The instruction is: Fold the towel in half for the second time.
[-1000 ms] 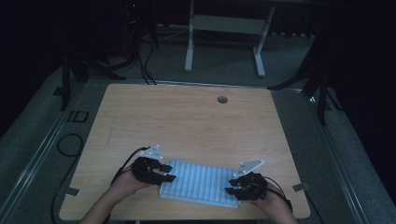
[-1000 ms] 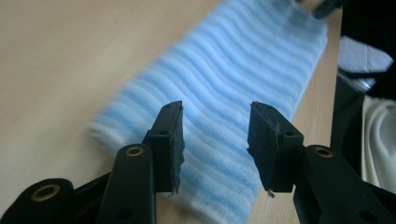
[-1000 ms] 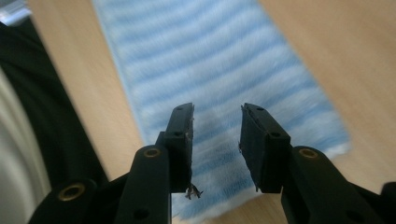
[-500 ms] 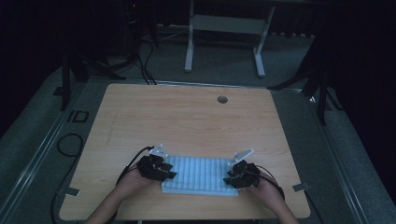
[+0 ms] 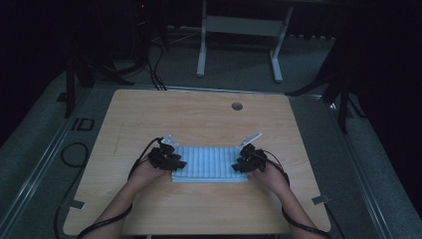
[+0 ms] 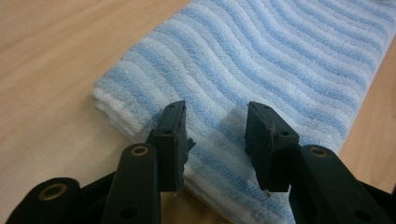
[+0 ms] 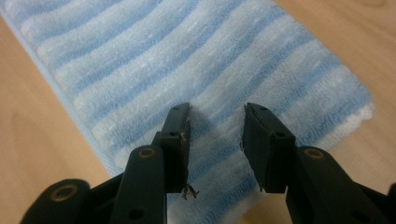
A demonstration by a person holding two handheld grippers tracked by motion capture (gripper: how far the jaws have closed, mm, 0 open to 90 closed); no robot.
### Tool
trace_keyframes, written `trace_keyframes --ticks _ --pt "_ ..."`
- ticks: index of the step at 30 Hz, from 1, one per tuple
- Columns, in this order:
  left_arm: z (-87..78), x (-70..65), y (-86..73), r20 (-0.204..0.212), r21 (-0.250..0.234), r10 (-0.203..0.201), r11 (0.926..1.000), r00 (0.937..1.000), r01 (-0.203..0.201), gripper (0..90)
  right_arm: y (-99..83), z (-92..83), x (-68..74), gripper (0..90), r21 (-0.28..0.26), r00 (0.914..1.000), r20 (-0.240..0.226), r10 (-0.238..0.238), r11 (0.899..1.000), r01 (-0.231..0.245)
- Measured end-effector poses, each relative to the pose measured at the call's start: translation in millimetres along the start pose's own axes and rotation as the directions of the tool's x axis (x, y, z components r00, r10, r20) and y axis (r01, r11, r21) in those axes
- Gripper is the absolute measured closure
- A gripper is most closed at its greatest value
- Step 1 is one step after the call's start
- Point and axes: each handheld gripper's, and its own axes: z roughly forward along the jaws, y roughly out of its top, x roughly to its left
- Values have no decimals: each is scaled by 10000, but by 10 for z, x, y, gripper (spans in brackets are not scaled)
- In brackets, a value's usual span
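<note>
1. The folded towel (image 5: 209, 164), blue and white in wavy stripes, lies flat on the near half of the wooden table (image 5: 199, 119), stretched between the two grippers, with one short end under each.

2. In the left gripper view the towel (image 6: 280, 60) runs away from the jaws toward the upper right. Its folded corner, with several stacked layers showing at the edge, lies just beyond and to the left of the left-hand jaw.

3. In the right gripper view the towel (image 7: 187, 60) runs away toward the upper left. Its layered end, fringed white, lies to the right of the right-hand jaw.

4. The left gripper (image 6: 215, 126) hovers over its end of the towel. Its jaws stand apart with only towel surface showing in the gap between them, and nothing is pinched. In the high view it (image 5: 175, 160) sits at the towel's left end.

5. The right gripper (image 7: 216, 122) is posed the same way over the opposite end, jaws apart and clamped on nothing. They have just been spreading a little wider, with no cloth gathered between them. In the high view it (image 5: 243, 162) sits at the towel's right end.

6. Whether the jaw tips touch the cloth cannot be told.

7. A person's forearms come in from the near edge of the table, one hand behind each gripper, with a black cable trailing from each.

8. Beyond the grippers, well apart from the towel, a small round hole (image 5: 237, 106) sits near the table's far edge.
</note>
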Motion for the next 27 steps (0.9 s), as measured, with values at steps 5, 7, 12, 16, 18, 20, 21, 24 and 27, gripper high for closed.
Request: trace_keyframes --ticks 5,7,12,16,18,20,21,24,27 --pt "35 108 73 -166 -18 -166 9999 9997 165 578 116 55 -103 602 30 9998 90 149 9999 -150" --pt "48 150 101 -234 -27 -263 9997 9994 262 579 165 80 -137 601 40 9998 142 112 9999 -112" --pt "72 233 158 -445 -27 -323 9995 9985 322 579 258 127 -223 597 3 9993 142 356 9994 -356" --pt "79 281 191 -524 -17 -461 9989 9976 461 578 290 144 -234 578 -44 9989 130 449 9990 -449" --pt "54 272 216 -529 -40 -544 9985 9971 543 576 297 130 -224 490 -121 9992 -117 376 9992 -378" --pt "12 231 235 -458 -159 -507 9986 9977 500 525 290 96 -212 445 -236 9994 -265 224 9995 -230" --pt "-15 203 237 -414 -282 -455 9986 9981 444 487 288 86 -206 416 -272 9994 -271 220 9994 -228" --pt "-55 173 214 -144 -564 -622 9965 9980 613 288 279 58 -200 366 -413 9991 -342 234 9988 -248" --pt "-91 134 157 -92 -763 -478 9960 9988 470 210 250 30 -185 219 -739 9989 -462 127 9971 -161"
